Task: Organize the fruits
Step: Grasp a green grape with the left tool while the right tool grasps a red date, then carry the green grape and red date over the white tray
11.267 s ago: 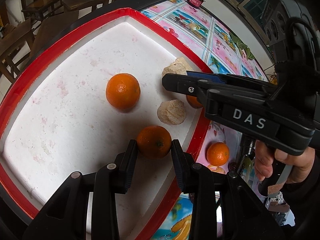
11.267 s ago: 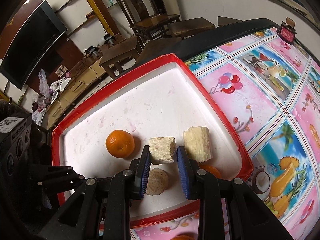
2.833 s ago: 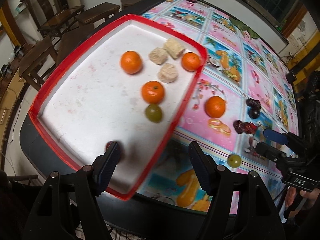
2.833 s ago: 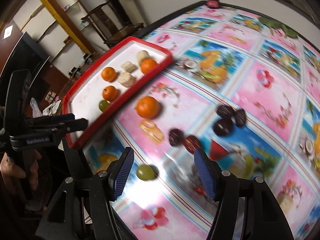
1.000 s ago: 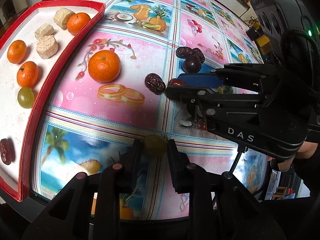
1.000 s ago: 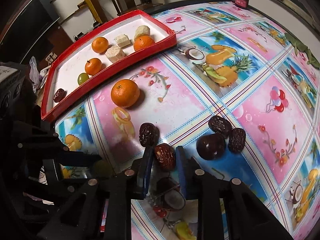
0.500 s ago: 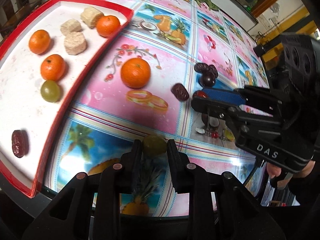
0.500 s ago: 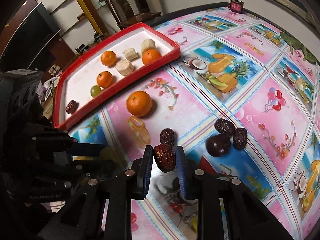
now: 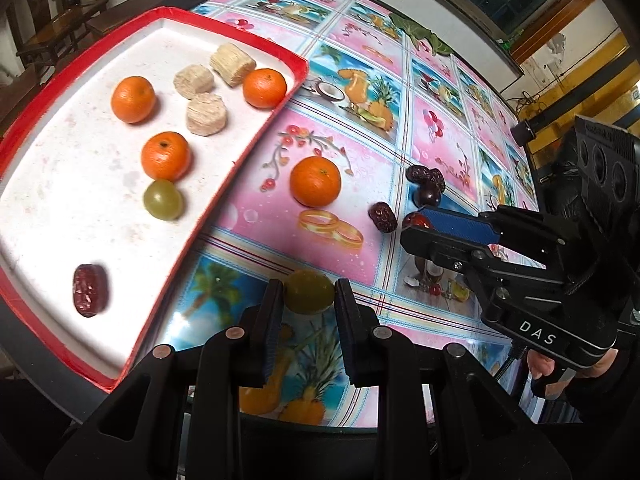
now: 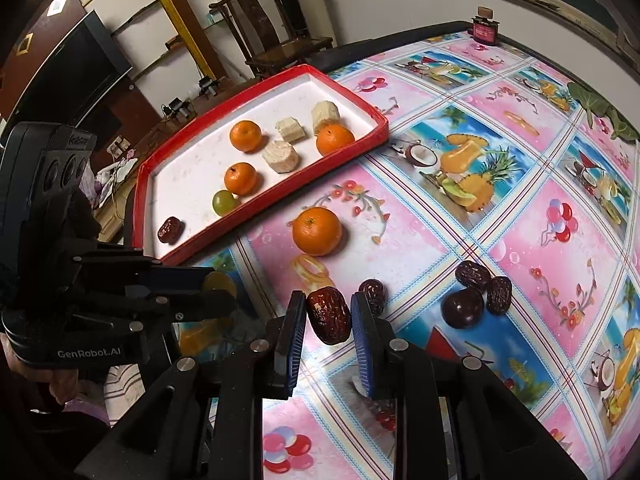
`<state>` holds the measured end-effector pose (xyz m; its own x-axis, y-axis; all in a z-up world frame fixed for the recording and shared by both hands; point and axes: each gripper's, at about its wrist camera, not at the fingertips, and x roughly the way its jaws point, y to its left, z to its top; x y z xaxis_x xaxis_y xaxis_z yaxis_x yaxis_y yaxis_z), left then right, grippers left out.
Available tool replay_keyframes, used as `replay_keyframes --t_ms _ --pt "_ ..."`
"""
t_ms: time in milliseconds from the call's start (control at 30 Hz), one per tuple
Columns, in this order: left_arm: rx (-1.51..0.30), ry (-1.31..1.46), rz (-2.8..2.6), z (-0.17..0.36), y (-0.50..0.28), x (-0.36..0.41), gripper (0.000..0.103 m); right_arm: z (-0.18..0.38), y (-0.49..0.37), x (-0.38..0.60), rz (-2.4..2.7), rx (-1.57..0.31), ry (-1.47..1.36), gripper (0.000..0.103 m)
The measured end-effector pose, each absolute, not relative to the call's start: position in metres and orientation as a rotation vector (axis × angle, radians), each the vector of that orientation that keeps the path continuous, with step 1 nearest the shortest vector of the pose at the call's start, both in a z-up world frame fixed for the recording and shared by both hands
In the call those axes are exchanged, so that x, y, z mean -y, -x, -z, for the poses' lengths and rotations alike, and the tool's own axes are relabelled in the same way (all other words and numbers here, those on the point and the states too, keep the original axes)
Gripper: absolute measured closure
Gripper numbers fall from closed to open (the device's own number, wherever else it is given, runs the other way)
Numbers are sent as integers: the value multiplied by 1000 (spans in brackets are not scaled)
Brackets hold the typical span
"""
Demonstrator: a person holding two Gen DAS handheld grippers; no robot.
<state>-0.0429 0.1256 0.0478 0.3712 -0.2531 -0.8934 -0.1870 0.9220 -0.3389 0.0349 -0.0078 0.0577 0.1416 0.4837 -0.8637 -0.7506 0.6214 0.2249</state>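
Observation:
My left gripper (image 9: 309, 294) is shut on a green grape (image 9: 308, 293), held above the table near its front edge, right of the red-rimmed white tray (image 9: 244, 152). My right gripper (image 10: 328, 314) is shut on a red date (image 10: 329, 315), lifted over the tablecloth. The tray holds three oranges, three beige cake pieces, a green grape (image 9: 162, 200) and a date (image 9: 89, 290). One orange (image 9: 315, 181) lies on the tablecloth, also in the right wrist view (image 10: 316, 231).
More dates and a dark plum (image 10: 462, 308) lie on the tablecloth right of the loose orange; one date (image 10: 373, 290) sits just beyond my right gripper. A small red bottle (image 10: 484, 28) stands at the far table edge. Chairs stand beyond the tray.
Both grippers have lifted and pulled back a little with their fruit. The left gripper with its grape has swung toward the tray, which now fills more of the left wrist view.

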Motion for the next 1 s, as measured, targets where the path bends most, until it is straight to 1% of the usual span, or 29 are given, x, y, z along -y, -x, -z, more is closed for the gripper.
replay_keyframes --t_ms 500,1000 --pt "-1169 413 14 -60 48 -151 79 -70 -25 -12 -943 -1083 273 80" --pt "-1131 469 -79 -65 58 -205 79 -74 -23 -54 -1001 -1068 298 80"
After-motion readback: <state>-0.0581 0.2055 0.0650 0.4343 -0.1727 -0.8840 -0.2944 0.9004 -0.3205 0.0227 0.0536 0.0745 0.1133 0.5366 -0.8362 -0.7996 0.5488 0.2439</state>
